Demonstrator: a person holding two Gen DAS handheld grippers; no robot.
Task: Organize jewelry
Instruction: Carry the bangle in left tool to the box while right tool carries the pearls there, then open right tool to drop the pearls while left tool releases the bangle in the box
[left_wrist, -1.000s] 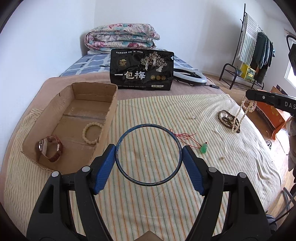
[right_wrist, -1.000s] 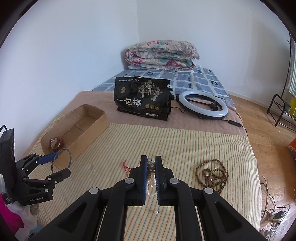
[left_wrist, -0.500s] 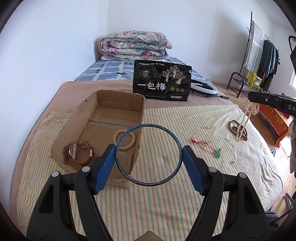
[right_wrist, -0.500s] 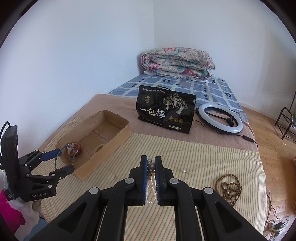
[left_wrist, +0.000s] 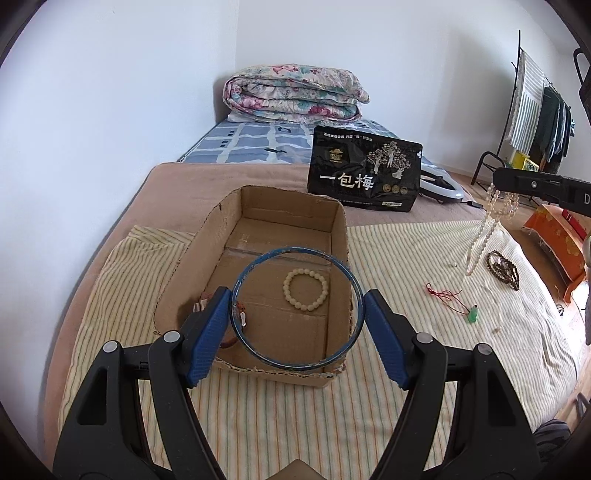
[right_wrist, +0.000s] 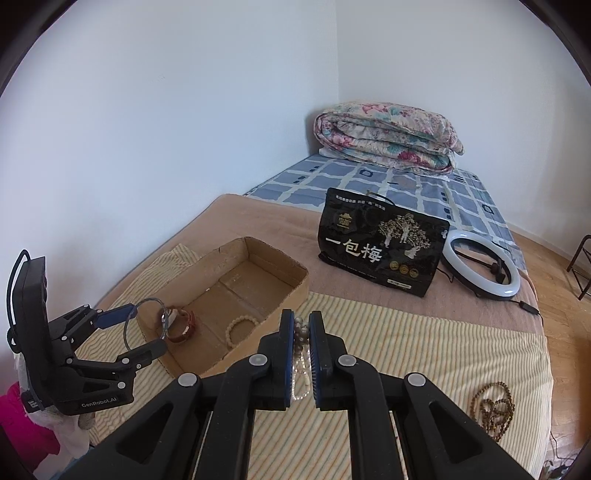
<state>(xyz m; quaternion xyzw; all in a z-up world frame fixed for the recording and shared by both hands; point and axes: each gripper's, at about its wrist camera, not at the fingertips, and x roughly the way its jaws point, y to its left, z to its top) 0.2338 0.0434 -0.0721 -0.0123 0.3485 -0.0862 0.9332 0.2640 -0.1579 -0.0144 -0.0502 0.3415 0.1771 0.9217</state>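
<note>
My left gripper (left_wrist: 297, 314) is shut on a thin blue bangle (left_wrist: 258, 360) and holds it above the near end of the open cardboard box (left_wrist: 341, 230). The box holds a cream bead bracelet (left_wrist: 306, 284) and a brown-strap watch (right_wrist: 180, 324). My right gripper (right_wrist: 300, 330) is shut on a pearl necklace (right_wrist: 300, 384) that hangs from its fingers above the striped cloth, right of the box. From the left wrist view the necklace (left_wrist: 484, 236) dangles at the right. A brown bead necklace (left_wrist: 504, 264) and a red cord with a green pendant (left_wrist: 472, 314) lie on the cloth.
A black snack bag (left_wrist: 365, 173) stands behind the box. A ring light (right_wrist: 480, 267) lies beside it. A folded floral quilt (left_wrist: 295, 92) sits at the bed's far end. A clothes rack (left_wrist: 535, 107) stands at the right. The wall is to the left.
My left gripper has carried the bangle left, from over the cloth to over the box. My right gripper has moved left toward the box with the pearl necklace.
</note>
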